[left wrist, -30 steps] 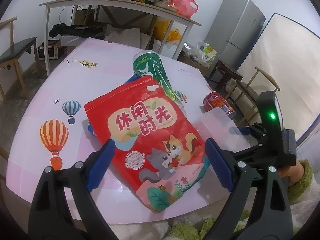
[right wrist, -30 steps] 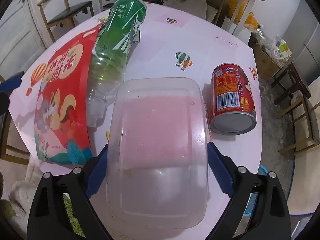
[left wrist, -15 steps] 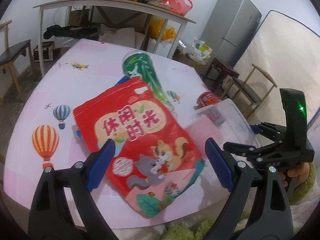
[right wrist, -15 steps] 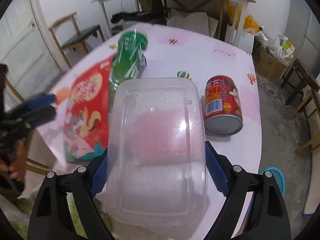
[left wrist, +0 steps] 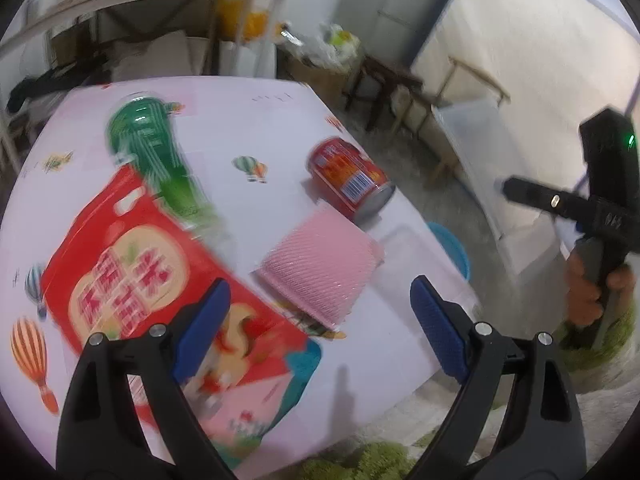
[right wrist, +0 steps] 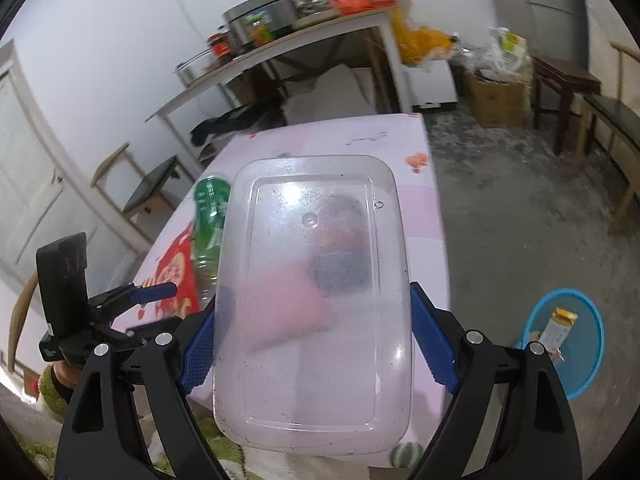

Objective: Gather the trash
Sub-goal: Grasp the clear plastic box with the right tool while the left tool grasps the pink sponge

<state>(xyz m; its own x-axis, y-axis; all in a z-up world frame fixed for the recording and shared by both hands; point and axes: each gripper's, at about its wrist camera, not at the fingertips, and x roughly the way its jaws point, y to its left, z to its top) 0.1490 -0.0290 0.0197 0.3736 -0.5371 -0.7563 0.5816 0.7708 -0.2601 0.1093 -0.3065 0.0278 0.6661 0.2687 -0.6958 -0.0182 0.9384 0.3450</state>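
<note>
Clear plastic container (right wrist: 314,300): rectangular, translucent, speckled with dark grit; held off the table, flat base toward the right wrist camera, its long sides between the blue pads.
Right gripper (right wrist: 312,344): clamped on the clear plastic container, one pad pressed to each long side; jaws stand wide because the box is wide.
Right hand (left wrist: 592,284): seen from the left wrist view at the right edge, wrapped round the black handle — a fuzzy green sleeve shows below it.
Pink cup (left wrist: 320,268): ribbed, lying on its side on the table, just beyond the left gripper's fingertips and beside the can.
Red can (left wrist: 350,178): on its side, barcode up, near the table's right edge, just beyond the pink cup.
Red snack bag (left wrist: 132,280): flat on the table, partly under the left gripper's left finger in the picture; blurred.
Green bottle (left wrist: 160,152): lying down, its lower end against the upper edge of the red snack bag.
Left gripper (left wrist: 320,328): jaws apart, nothing between the pads; it hangs over the near edge of the table, pointing down toward the pink cup.
Table (left wrist: 260,116): pink-white cloth printed with hot-air balloons.
Blue basket (right wrist: 588,344): on the concrete floor to the right of the table — a small carton and scraps lie inside.
Background: a long side table (right wrist: 304,36) with a cooker and jars, wooden chairs, a cardboard box.
</note>
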